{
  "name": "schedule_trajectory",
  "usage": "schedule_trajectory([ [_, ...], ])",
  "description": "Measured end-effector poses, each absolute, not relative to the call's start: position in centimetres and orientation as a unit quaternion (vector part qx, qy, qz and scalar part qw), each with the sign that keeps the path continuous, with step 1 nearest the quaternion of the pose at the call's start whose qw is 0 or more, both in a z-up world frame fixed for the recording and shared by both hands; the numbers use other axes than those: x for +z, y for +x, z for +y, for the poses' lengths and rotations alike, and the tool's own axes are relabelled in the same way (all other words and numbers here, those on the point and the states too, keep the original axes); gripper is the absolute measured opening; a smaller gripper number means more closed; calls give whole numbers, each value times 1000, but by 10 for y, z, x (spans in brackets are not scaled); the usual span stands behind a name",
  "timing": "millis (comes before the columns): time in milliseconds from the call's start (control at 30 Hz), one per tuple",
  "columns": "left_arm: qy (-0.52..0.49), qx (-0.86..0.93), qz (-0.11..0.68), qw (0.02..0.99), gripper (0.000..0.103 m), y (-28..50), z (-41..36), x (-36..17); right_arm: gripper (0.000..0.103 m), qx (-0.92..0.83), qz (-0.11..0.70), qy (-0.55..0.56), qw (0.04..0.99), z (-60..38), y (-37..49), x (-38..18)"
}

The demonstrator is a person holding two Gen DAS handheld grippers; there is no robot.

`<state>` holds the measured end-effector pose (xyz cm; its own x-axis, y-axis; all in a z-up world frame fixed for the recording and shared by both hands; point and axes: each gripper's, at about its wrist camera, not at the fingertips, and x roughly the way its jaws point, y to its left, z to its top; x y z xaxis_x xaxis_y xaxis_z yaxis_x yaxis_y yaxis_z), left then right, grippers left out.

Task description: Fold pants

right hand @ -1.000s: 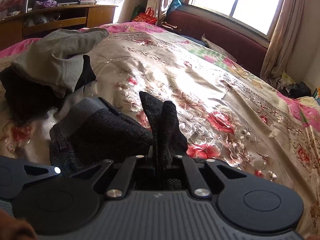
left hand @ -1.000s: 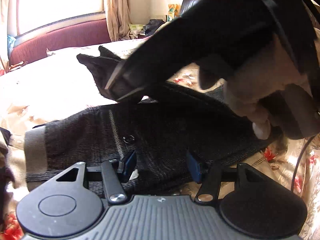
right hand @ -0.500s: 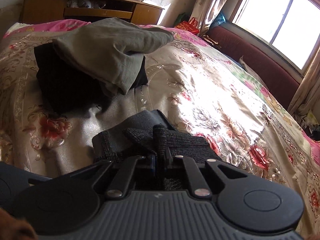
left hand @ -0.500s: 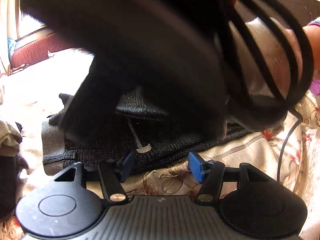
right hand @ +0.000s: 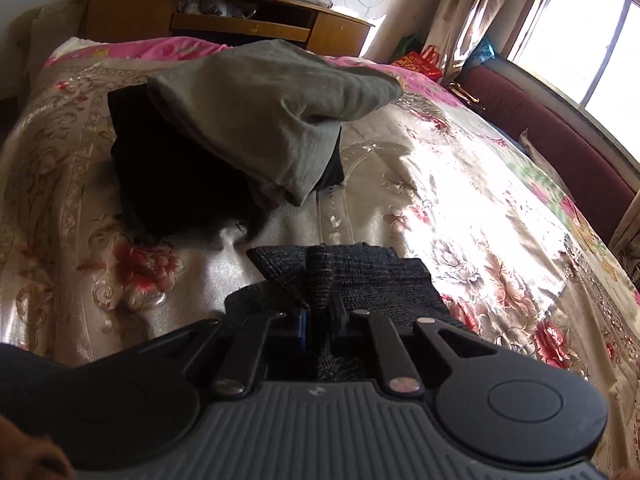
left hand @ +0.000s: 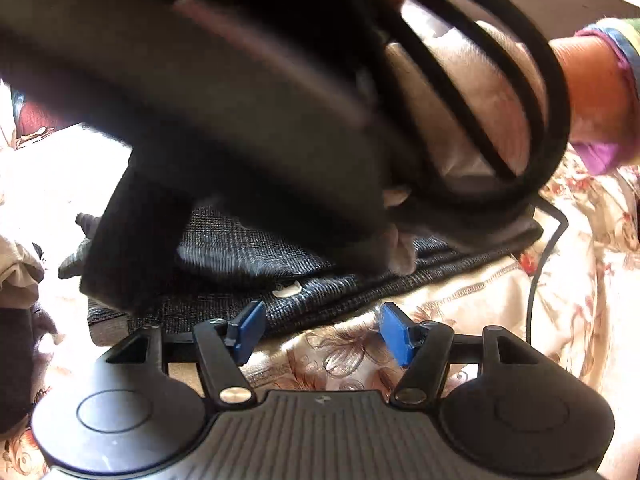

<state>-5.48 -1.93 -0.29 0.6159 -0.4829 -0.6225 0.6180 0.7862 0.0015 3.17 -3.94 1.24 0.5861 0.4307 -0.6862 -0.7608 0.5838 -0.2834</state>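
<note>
The dark grey woven pants [left hand: 320, 300] lie folded on the floral bedspread [left hand: 460, 308]. My left gripper [left hand: 320, 330] is open and empty, just short of the pants' near edge. My right gripper [right hand: 319, 326] is shut on a bunched end of the pants [right hand: 320, 280] and holds it over the folded part. In the left wrist view the body of the right gripper [left hand: 240, 120] and the gloved hand [left hand: 480, 128] on it fill the upper half, right above the pants.
A stack of folded clothes, a grey-green garment [right hand: 260, 116] on a black one [right hand: 160, 184], lies on the bed beyond the pants. A wooden cabinet [right hand: 224, 16] stands behind, a maroon bench [right hand: 560, 144] under the window. Black cables [left hand: 532, 128] loop near the hand.
My right gripper has carried the pants' end across toward the waist side, folding the fabric over. My left gripper has drawn back from the pants and now sits over the bedspread.
</note>
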Motion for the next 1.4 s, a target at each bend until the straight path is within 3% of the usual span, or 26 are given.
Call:
schedule_trajectory([
  [200,96,-303,317,893,76,-61,1,8,19,359,292,-171,870,-94,28,48],
  [333,72,-280,280,916,77,-53,30,40,20,309,289,-140,895,-132,24,52],
  [467,40,-202,238,949,94,-20,43,52,22,240,318,-127,909,-171,13,36],
  [600,54,-135,272,951,93,28,36,21,23,145,340,-86,925,-233,-5,25],
  [700,78,-115,360,923,85,47,27,-17,28,44,351,-60,933,-290,-22,17],
  [933,132,-117,365,914,84,31,9,-11,30,-2,379,38,925,-357,-55,-1],
  [1233,191,-113,366,904,85,39,-6,-4,43,-12,405,167,899,-389,-27,-32],
  [1400,208,-110,360,903,85,37,-10,-3,45,28,406,254,877,-413,-26,-40],
])
